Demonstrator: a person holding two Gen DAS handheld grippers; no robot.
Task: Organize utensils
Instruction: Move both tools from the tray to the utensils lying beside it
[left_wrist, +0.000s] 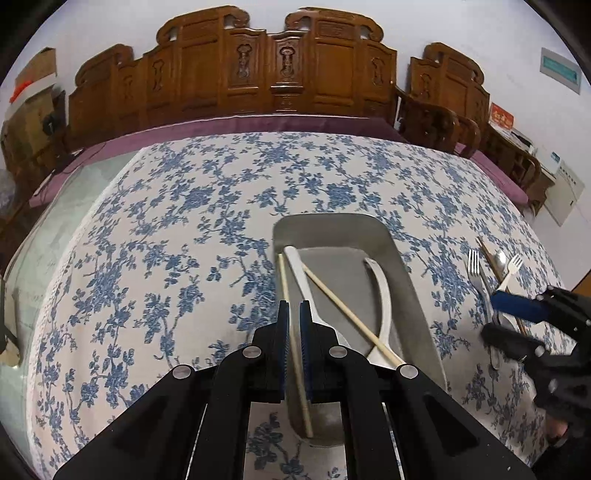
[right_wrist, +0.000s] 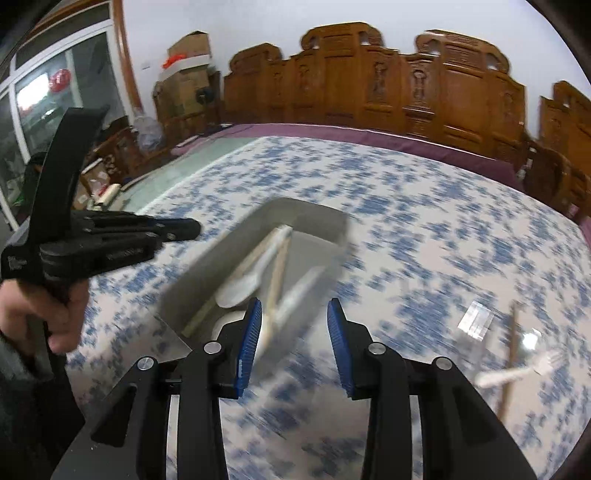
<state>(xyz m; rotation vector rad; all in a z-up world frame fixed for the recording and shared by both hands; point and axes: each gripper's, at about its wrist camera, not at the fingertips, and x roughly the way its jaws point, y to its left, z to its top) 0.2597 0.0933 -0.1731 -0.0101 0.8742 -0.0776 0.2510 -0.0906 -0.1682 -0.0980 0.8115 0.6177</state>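
Observation:
A grey tray (left_wrist: 402, 266) lies on the blue floral tablecloth. In it are a white spoon (left_wrist: 306, 284), a curved white utensil (left_wrist: 384, 295) and two wooden chopsticks (left_wrist: 347, 306). My left gripper (left_wrist: 294, 314) hovers over the tray's left side, its narrow gap around one chopstick (left_wrist: 291, 332); I cannot tell if it grips it. My right gripper (right_wrist: 294, 314) is open and empty, near the tray (right_wrist: 317, 218). It also shows in the left wrist view (left_wrist: 517, 325), over a metal fork (left_wrist: 476, 273), a white plastic fork (left_wrist: 511, 269) and dark chopsticks (left_wrist: 489, 258).
The table's glass top (left_wrist: 74, 206) shows bare at the left. Carved wooden chairs (left_wrist: 258, 74) line the far edge. The right wrist view is motion-blurred; loose utensils (right_wrist: 517, 365) lie to the right of the gripper, and my left gripper (right_wrist: 110, 236) is at left.

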